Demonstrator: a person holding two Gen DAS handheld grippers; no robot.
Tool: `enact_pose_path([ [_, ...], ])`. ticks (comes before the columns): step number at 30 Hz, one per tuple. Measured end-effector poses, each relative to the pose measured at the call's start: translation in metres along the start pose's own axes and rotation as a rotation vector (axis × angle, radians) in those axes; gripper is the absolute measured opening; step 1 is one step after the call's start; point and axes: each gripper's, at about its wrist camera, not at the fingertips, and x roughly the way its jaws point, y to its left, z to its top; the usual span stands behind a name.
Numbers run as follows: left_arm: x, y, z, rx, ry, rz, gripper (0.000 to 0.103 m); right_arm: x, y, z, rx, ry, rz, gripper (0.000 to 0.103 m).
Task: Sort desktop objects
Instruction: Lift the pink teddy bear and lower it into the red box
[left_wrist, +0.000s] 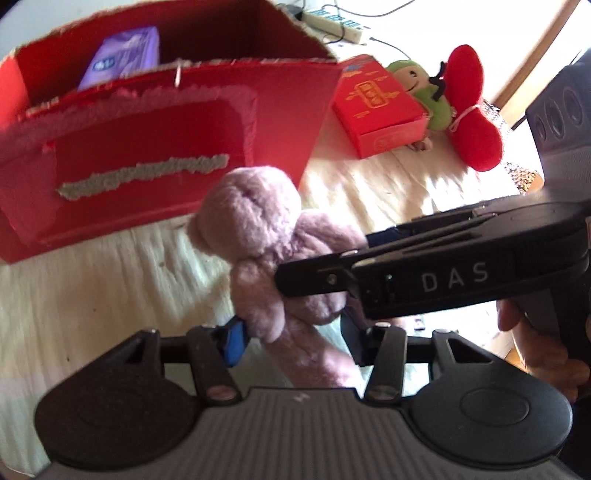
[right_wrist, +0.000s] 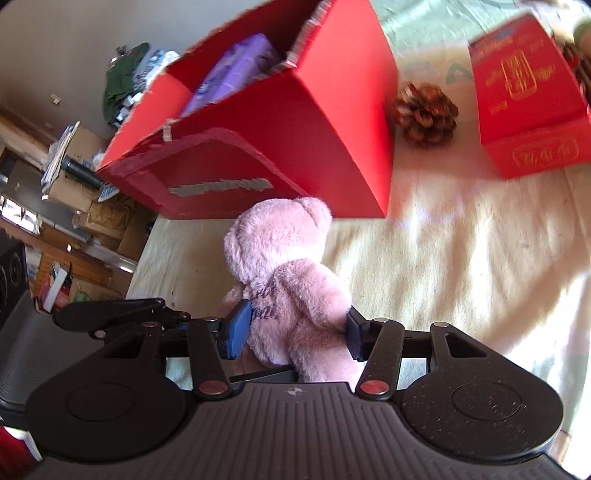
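Nearest the lens in both wrist views sits a pink plush bear (right_wrist: 288, 280), upright on the cream cloth (right_wrist: 461, 258) that covers the worktop and caught between both tools at once. The left gripper (left_wrist: 291, 338) stands about half open with the bear's lower body and leg between its jaws; the blue pad (left_wrist: 234, 341) on its left side presses the fur, while the other finger is partly hidden, so a firm hold there cannot be told for sure. The right gripper (right_wrist: 295, 334) is likewise about half open, its blue pad touching the bear's back on one side and its dark pad dented into the fur on the other, so it grips the toy's body. In the left wrist view, the right gripper reaches in from the right edge, held by a hand (left_wrist: 539, 343). Going left to right behind the bear: a large red cardboard box (left_wrist: 155, 155), open at the top, with a purple packet (left_wrist: 122, 55) inside; a pine cone (right_wrist: 424, 114) just beside the box; a smaller red gift box (left_wrist: 380, 107); then a green plush toy with red wings (left_wrist: 454, 92) leaning against it.
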Motion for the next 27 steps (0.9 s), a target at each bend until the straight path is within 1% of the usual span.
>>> enact_pose_path([
  [4,-0.036,-0.009,0.002,0.022,-0.05,-0.022,0.05,-0.034,0.019,-0.003,-0.091,-0.071,0.013,0.053],
  [6,-0.06,-0.015,0.005,0.043,-0.092,-0.024,0.05,-0.054,0.028,-0.002,-0.125,-0.117,0.033,0.052],
  [9,-0.092,-0.02,0.014,0.066,-0.166,-0.005,0.05,-0.08,0.039,0.005,-0.146,-0.193,0.079,0.052],
  [13,-0.122,-0.017,0.043,0.097,-0.259,0.034,0.05,-0.095,0.052,0.033,-0.132,-0.287,0.124,0.051],
  [16,-0.133,-0.009,0.072,0.137,-0.306,0.079,0.05,-0.099,0.057,0.061,-0.11,-0.343,0.138,0.051],
  [18,-0.13,-0.002,0.089,0.16,-0.32,0.094,0.05,-0.097,0.06,0.078,-0.097,-0.374,0.117,0.051],
  [21,-0.11,0.009,0.118,0.165,-0.293,0.093,0.05,-0.084,0.062,0.102,-0.093,-0.39,0.04,0.051],
  [24,-0.085,0.024,0.141,0.167,-0.256,0.086,0.051,-0.067,0.059,0.123,-0.08,-0.376,-0.04,0.051],
  [27,-0.06,0.039,0.158,0.168,-0.213,0.076,0.051,-0.047,0.052,0.143,-0.032,-0.343,-0.091,0.05],
])
